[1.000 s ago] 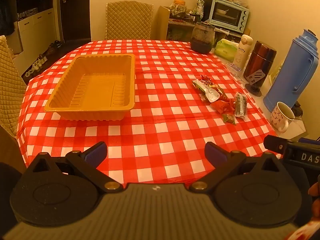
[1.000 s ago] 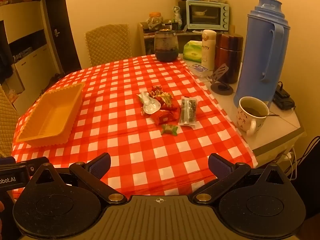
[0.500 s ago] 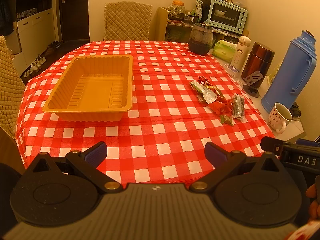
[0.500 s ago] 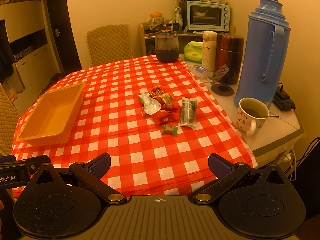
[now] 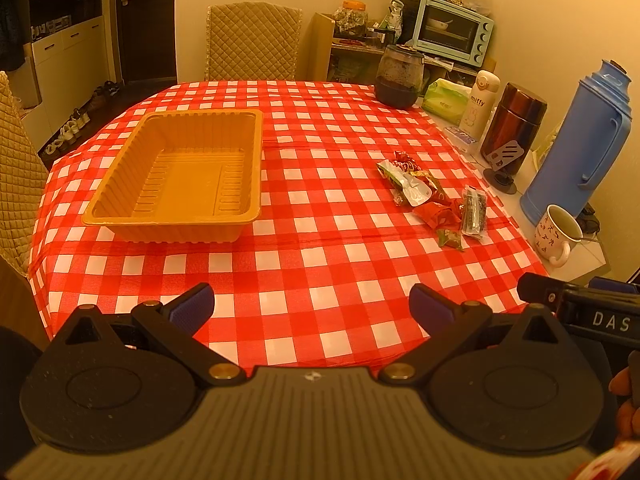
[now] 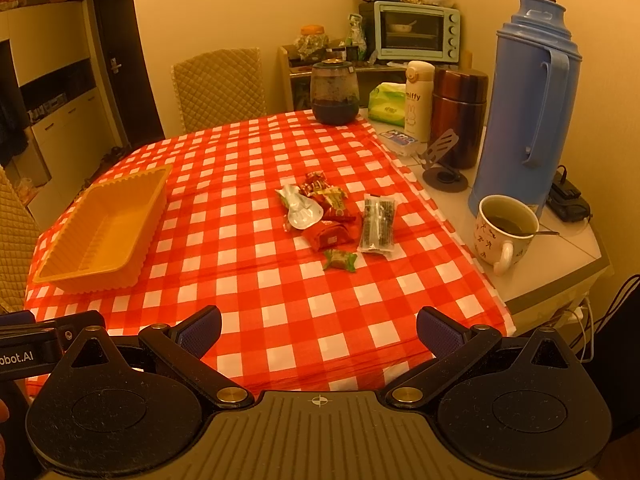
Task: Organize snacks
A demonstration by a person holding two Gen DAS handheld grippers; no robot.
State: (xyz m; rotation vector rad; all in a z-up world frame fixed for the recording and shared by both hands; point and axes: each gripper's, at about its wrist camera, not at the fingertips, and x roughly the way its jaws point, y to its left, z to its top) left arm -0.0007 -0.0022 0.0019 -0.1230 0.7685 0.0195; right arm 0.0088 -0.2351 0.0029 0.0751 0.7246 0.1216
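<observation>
An empty orange tray (image 5: 176,176) (image 6: 104,232) sits on the left of the red checked tablecloth (image 5: 320,264). A small heap of wrapped snacks (image 5: 428,196) (image 6: 332,216) lies to its right: a silver pouch (image 6: 302,210), a red packet (image 6: 330,236), a clear dark bar (image 6: 378,224) and a small green candy (image 6: 340,260). My left gripper (image 5: 311,307) hangs open over the table's near edge, well short of the tray. My right gripper (image 6: 319,329) is open too, over the near edge in front of the snacks. Neither holds anything.
A white side surface (image 6: 552,256) on the right carries a mug (image 6: 502,232), a blue thermos (image 6: 528,100), a brown flask (image 6: 458,112), a white bottle (image 6: 418,100) and tissues. A dark jar (image 6: 334,92) stands at the table's far end. Quilted chairs (image 5: 252,44) surround the table.
Both views have drifted only slightly; the left camera has pulled back a touch. The tray and snacks lie where they were, and both grippers stay open.
</observation>
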